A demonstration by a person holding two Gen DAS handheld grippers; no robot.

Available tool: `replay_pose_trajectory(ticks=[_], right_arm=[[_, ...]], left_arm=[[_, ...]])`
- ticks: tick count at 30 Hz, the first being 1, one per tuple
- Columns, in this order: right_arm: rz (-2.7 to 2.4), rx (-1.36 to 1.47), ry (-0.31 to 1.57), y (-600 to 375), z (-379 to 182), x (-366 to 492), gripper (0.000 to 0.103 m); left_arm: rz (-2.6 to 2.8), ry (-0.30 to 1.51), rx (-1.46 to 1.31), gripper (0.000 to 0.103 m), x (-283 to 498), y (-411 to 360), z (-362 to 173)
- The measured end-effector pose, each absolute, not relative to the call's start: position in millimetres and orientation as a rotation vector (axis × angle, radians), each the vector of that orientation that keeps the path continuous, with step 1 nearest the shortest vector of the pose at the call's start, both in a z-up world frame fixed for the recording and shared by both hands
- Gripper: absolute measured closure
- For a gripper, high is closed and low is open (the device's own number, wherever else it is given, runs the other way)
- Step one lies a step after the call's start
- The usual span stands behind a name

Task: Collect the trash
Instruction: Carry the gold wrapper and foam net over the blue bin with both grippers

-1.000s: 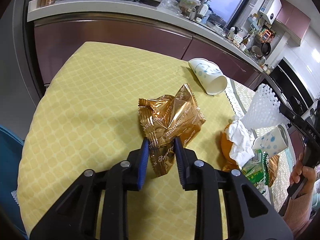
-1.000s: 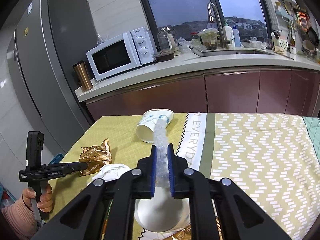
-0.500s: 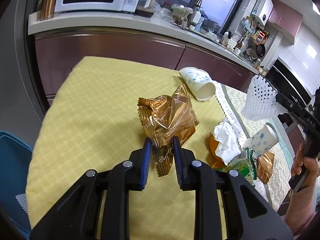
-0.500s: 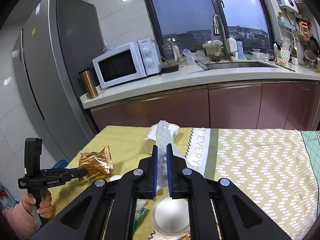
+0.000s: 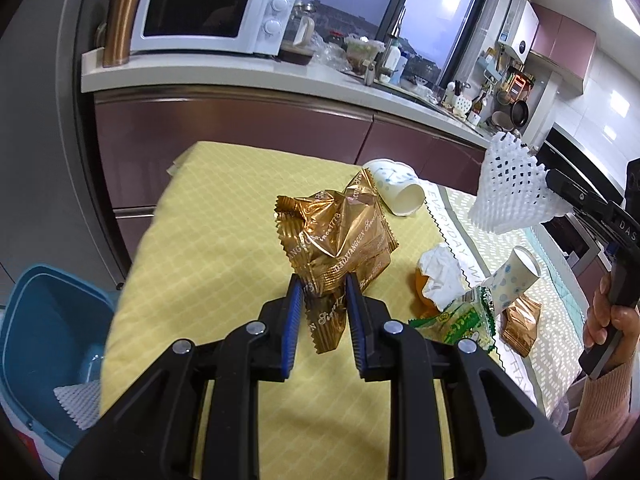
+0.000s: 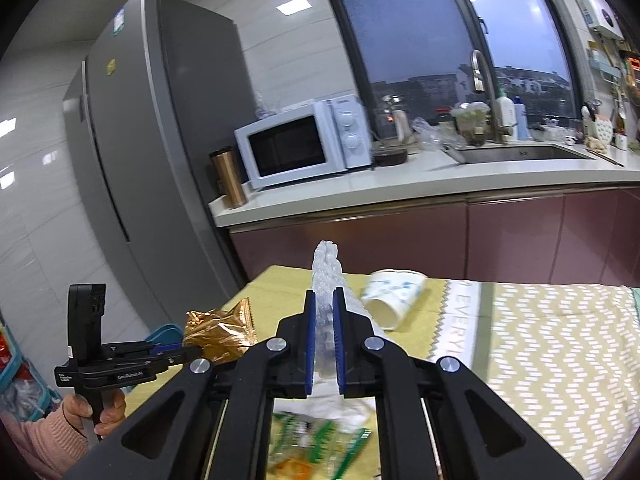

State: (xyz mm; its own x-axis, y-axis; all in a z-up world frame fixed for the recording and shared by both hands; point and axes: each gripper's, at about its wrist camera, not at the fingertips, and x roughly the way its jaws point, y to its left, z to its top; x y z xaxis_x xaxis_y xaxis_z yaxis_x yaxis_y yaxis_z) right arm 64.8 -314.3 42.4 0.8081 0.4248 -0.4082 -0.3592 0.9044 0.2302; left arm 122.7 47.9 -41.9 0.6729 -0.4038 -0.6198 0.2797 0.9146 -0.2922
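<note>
My left gripper (image 5: 322, 294) is shut on a crumpled gold snack wrapper (image 5: 336, 236) and holds it above the yellow tablecloth (image 5: 224, 240). My right gripper (image 6: 324, 300) is shut on a white foam fruit net (image 6: 328, 276), lifted above the table; the net also shows in the left wrist view (image 5: 508, 188). The gold wrapper also shows in the right wrist view (image 6: 218, 330). On the table lie a tipped paper cup (image 5: 394, 192), a crumpled tissue (image 5: 440, 276), a green wrapper (image 5: 460, 320), a second dotted cup (image 5: 514, 280) and another gold wrapper (image 5: 520, 322).
A blue bin (image 5: 44, 332) stands on the floor left of the table, with a piece of white foam net inside. A kitchen counter with a microwave (image 5: 216, 12) runs behind the table. A grey fridge (image 6: 152, 140) stands to the left.
Both grippers have risen. The left one has lifted the gold wrapper off the cloth, and the right one has carried the foam net higher above the table.
</note>
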Motion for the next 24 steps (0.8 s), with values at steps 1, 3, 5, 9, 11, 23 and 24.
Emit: replay_pose_trajectory(ticks=[1, 3, 5, 9, 11, 23, 24], right_arm=[[0.434, 0.143, 0.468, -309.7, 42.9, 63.4, 0.096], [0.461, 0.142, 0.468, -301.0, 43.8, 61.9, 0.096], [0.476, 0.139, 0.468, -293.8, 43.8, 60.1, 0.096], [0.506, 0.14, 0.469, -281.4, 44.5, 57.6, 0.096], [0.52, 0.142, 0.472, -275.6, 44.3, 56.7, 0.096], [0.581, 0.15, 0.486, -247.1, 39.7, 46.6, 0.096], [0.587, 0.151, 0.488, -244.4, 39.5, 46.6, 0.096]], left_arm=[[-0.385, 0.735, -0.182, 0.081, 119.5, 51.1, -40.2], [-0.379, 0.727, -0.186, 0.081, 114.2, 57.8, -37.5], [-0.373, 0.721, -0.192, 0.081, 107.7, 65.2, -35.3], [-0.364, 0.71, -0.197, 0.081, 98.5, 76.7, -32.0], [-0.361, 0.705, -0.199, 0.081, 93.7, 82.2, -30.1], [-0.351, 0.679, -0.215, 0.081, 67.0, 101.0, -20.8], [-0.352, 0.675, -0.22, 0.081, 64.9, 103.4, -19.8]])
